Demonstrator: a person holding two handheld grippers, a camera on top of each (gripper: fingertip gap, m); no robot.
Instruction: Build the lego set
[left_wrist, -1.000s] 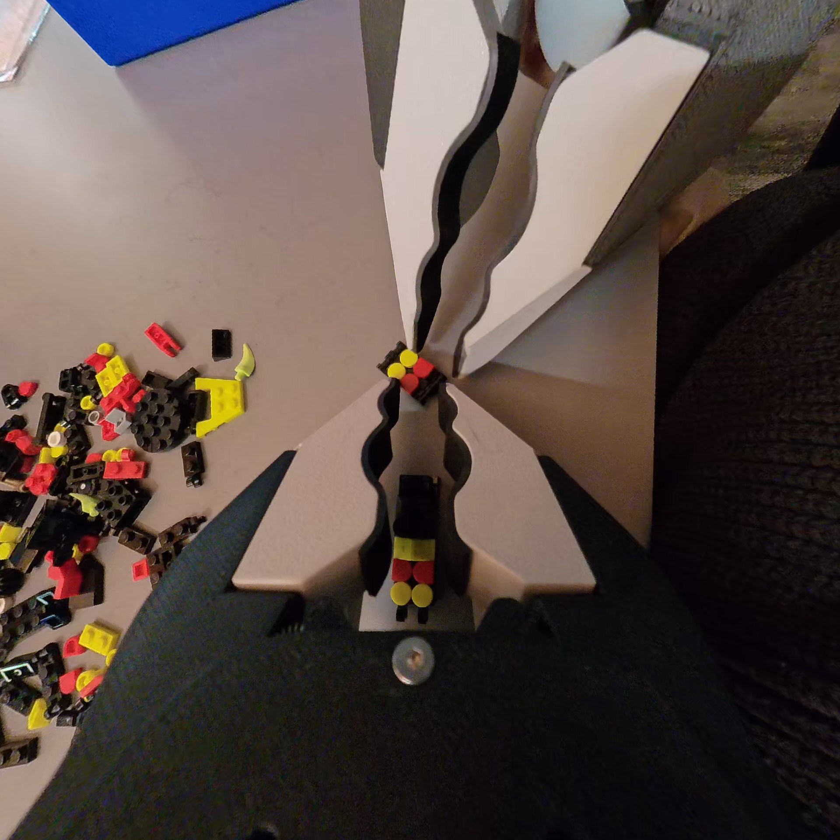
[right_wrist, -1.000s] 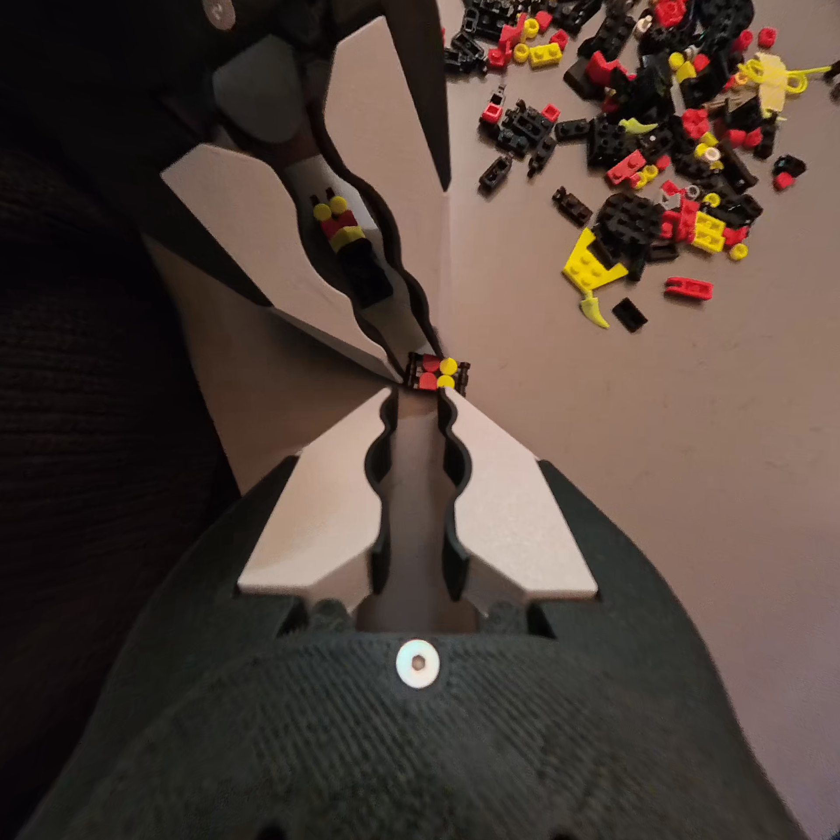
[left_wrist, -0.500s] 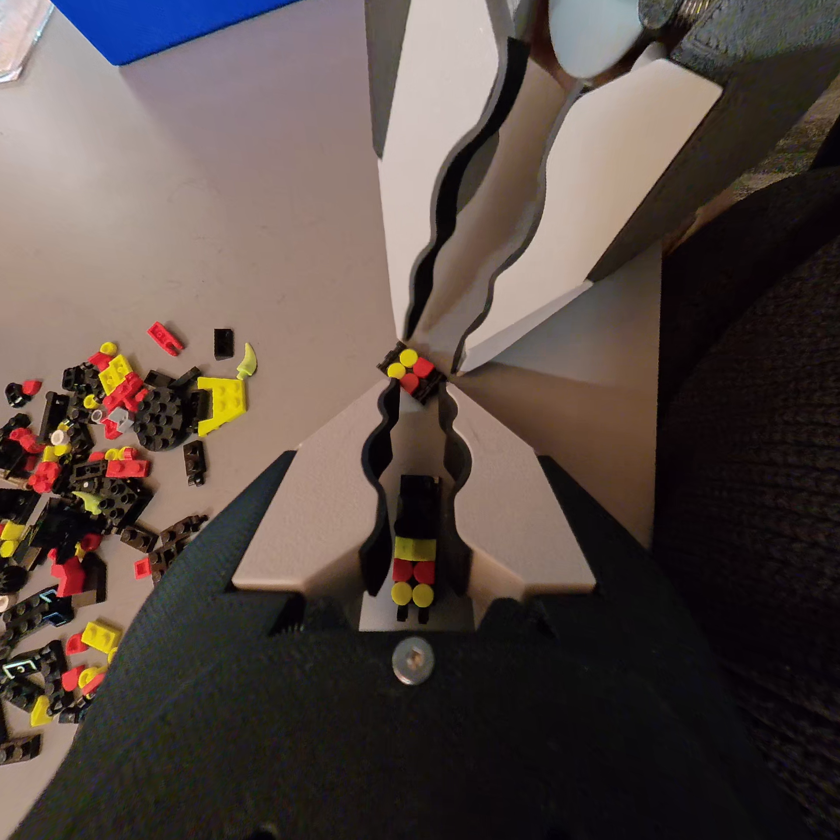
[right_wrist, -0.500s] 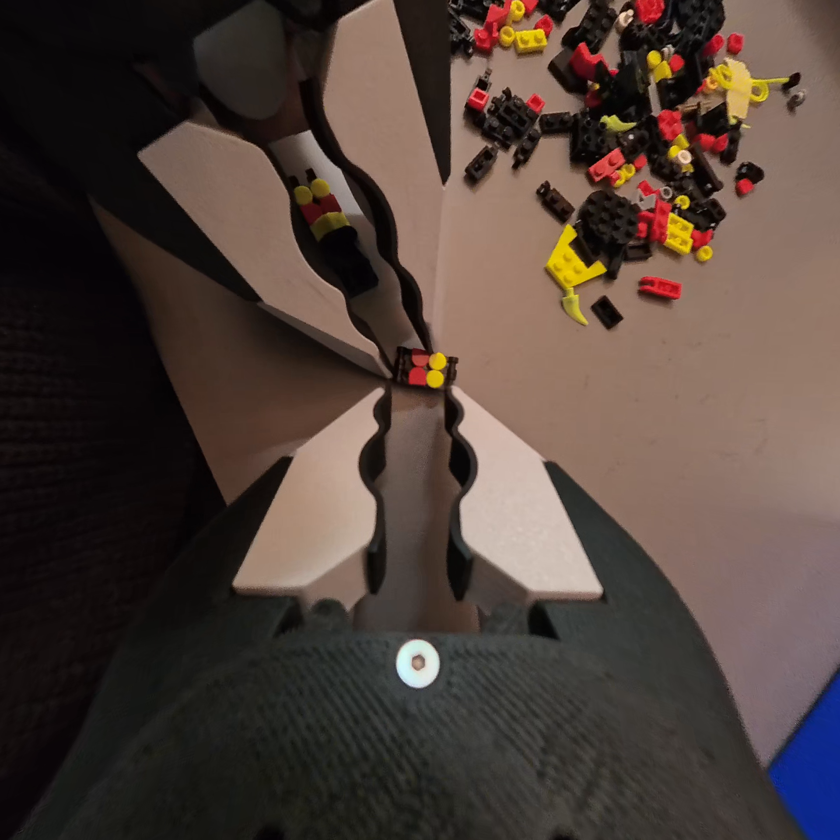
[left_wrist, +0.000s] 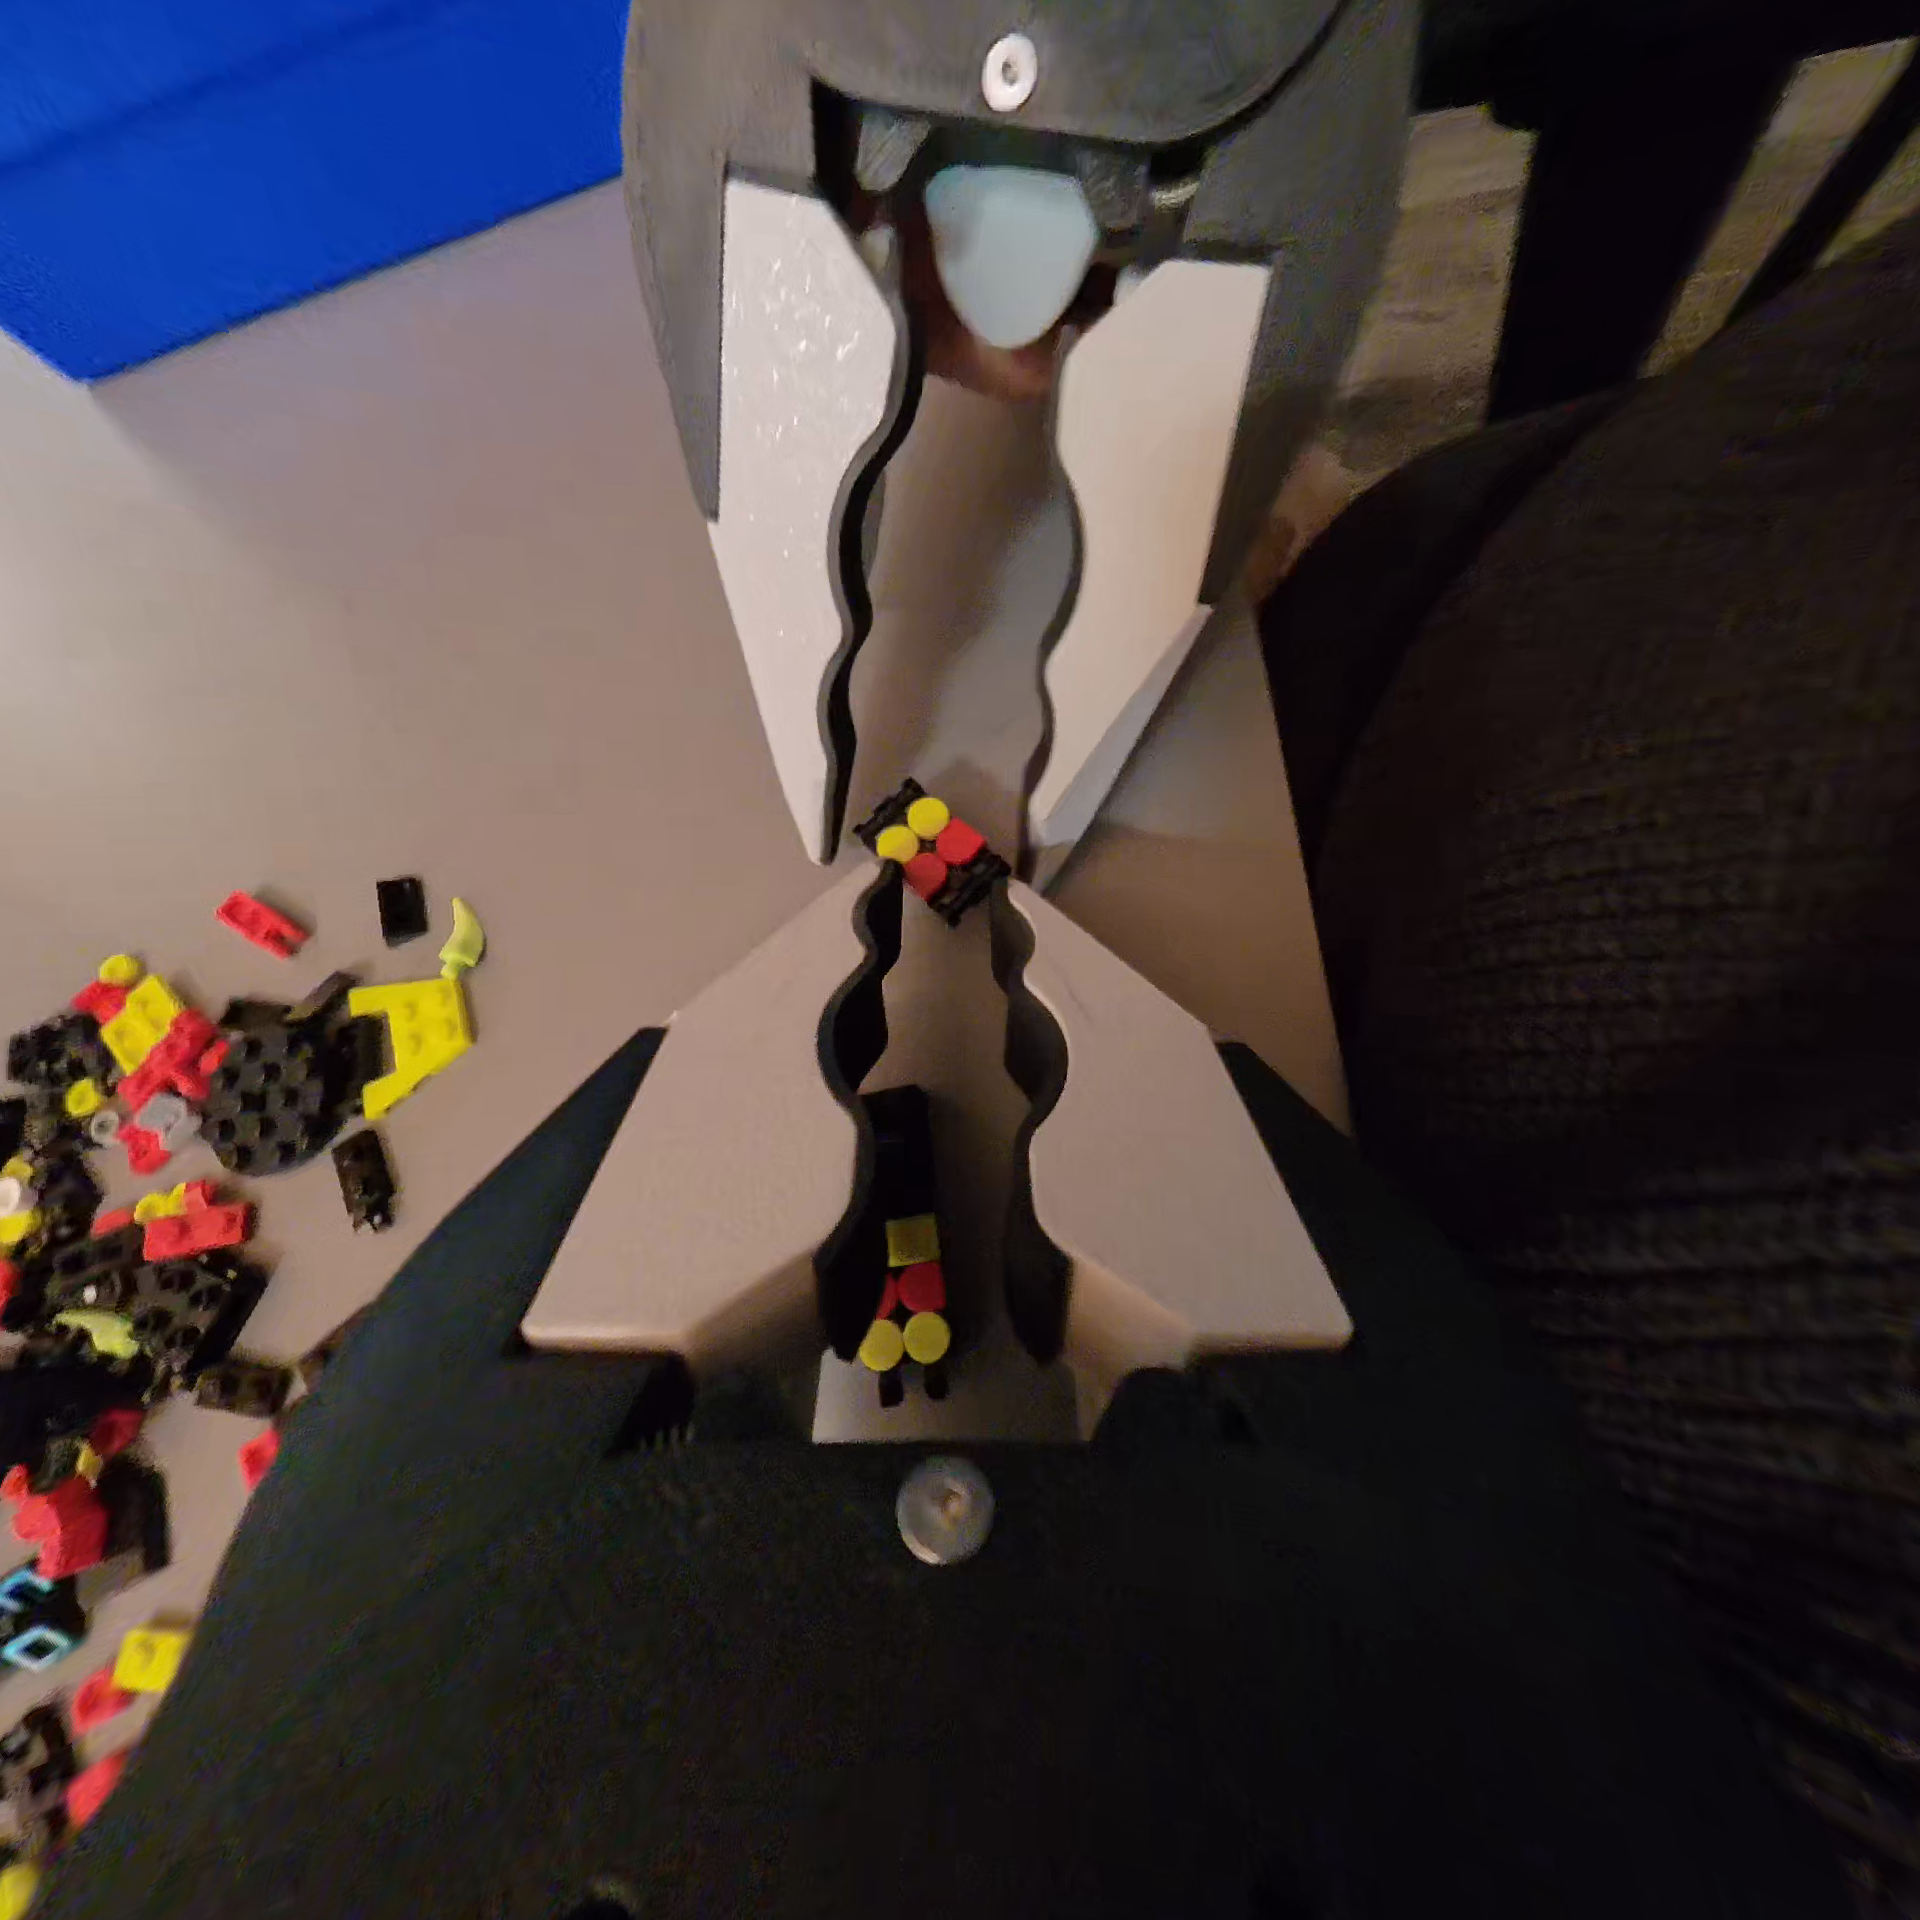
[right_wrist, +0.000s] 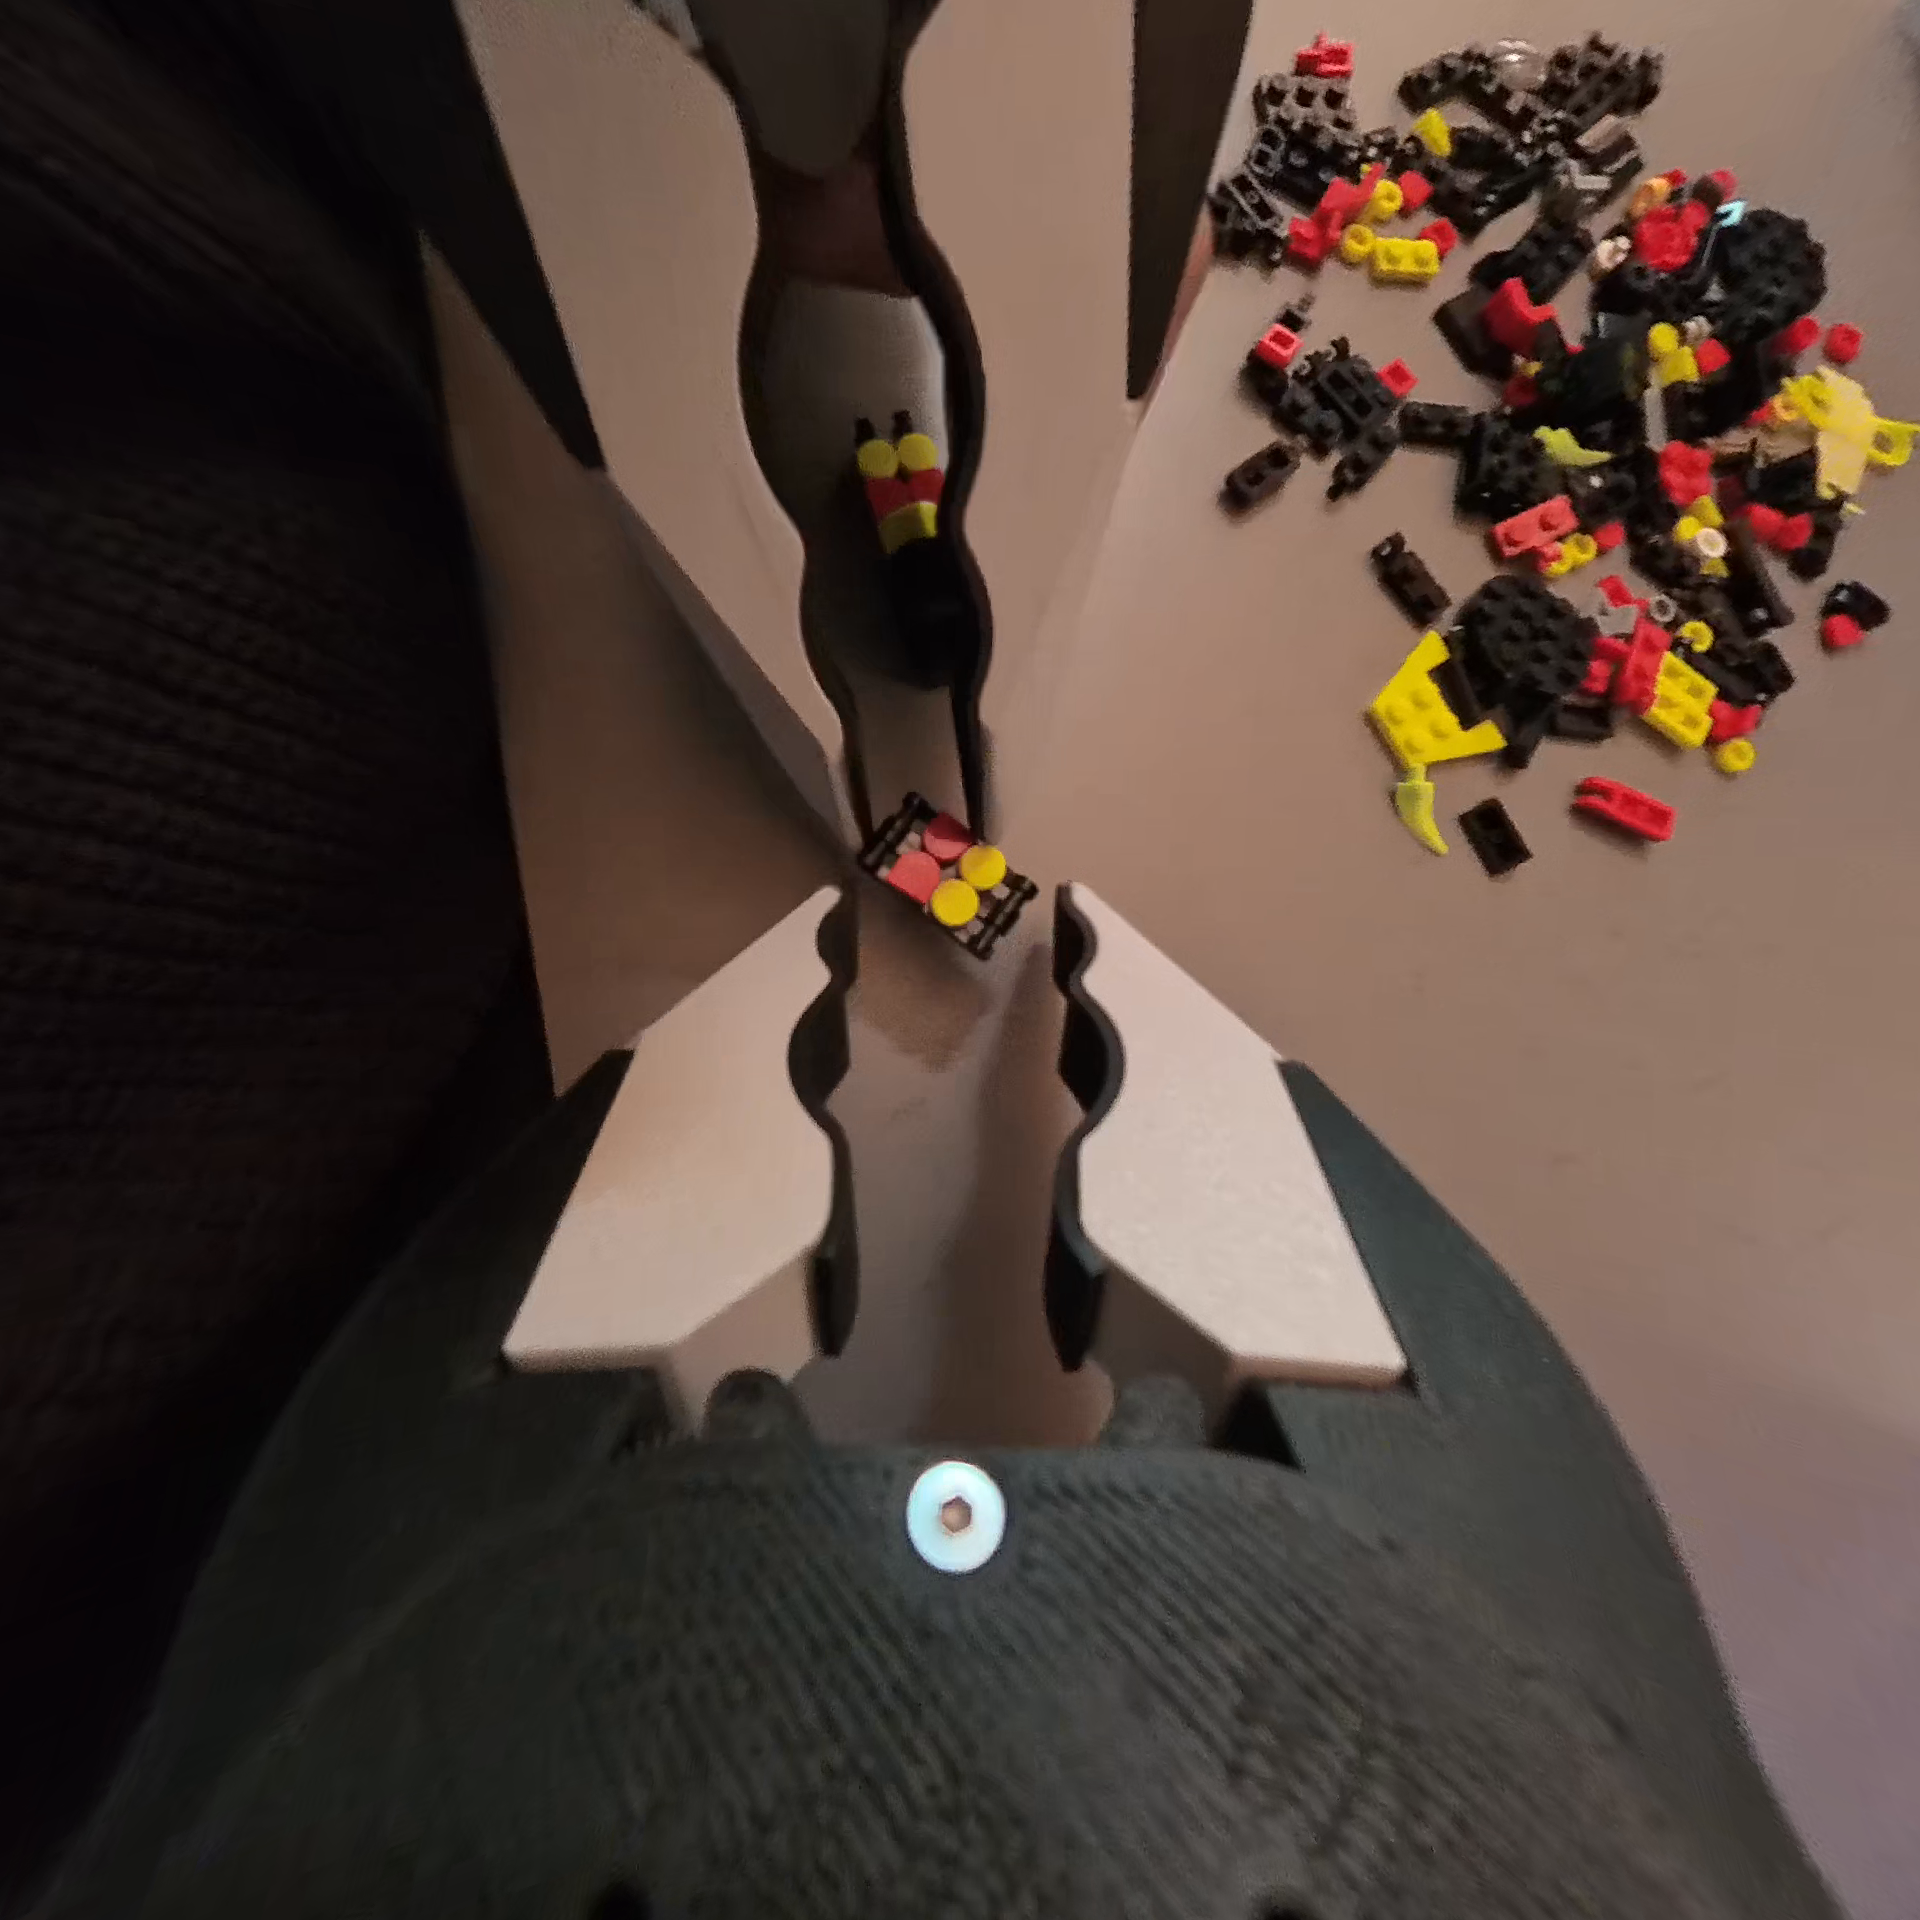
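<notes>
- Your left gripper (left_wrist: 940, 883) pinches a small black lego assembly (left_wrist: 933, 847) at its fingertips; the piece carries two yellow and two red round studs on top.
- In the right wrist view that same assembly (right_wrist: 948, 873) sits at the tips of the left gripper (right_wrist: 914, 821) coming in from above, tilted against the line of your own fingers.
- Your right gripper (right_wrist: 951, 904) has its jaws spread, one fingertip on either side of the assembly with a gap showing on both sides, so it does not grip it.
- From the left wrist view, the right gripper (left_wrist: 930, 842) reaches in from the top, its two pale fingers standing apart around the far end of the assembly.
- A second, longer built piece (left_wrist: 904, 1247), black with a yellow band, red and yellow studs, lies on the table (left_wrist: 416, 623) beneath the left gripper, seen in the gap behind its fingers; it also shows in the right wrist view (right_wrist: 902, 499).
- The loose lego pile (left_wrist: 156, 1143) of black, red and yellow parts lies well apart on the table to the left in the left wrist view; in the right wrist view it (right_wrist: 1579, 416) spreads over the upper right.
- A yellow wedge plate (right_wrist: 1429, 712) and a lime claw piece (right_wrist: 1418, 810) lie at the near edge of that pile.
- A blue box (left_wrist: 260, 156) stands at the far left corner.
- Dark knitted fabric (left_wrist: 1662, 935) fills the right side of the left wrist view.
</notes>
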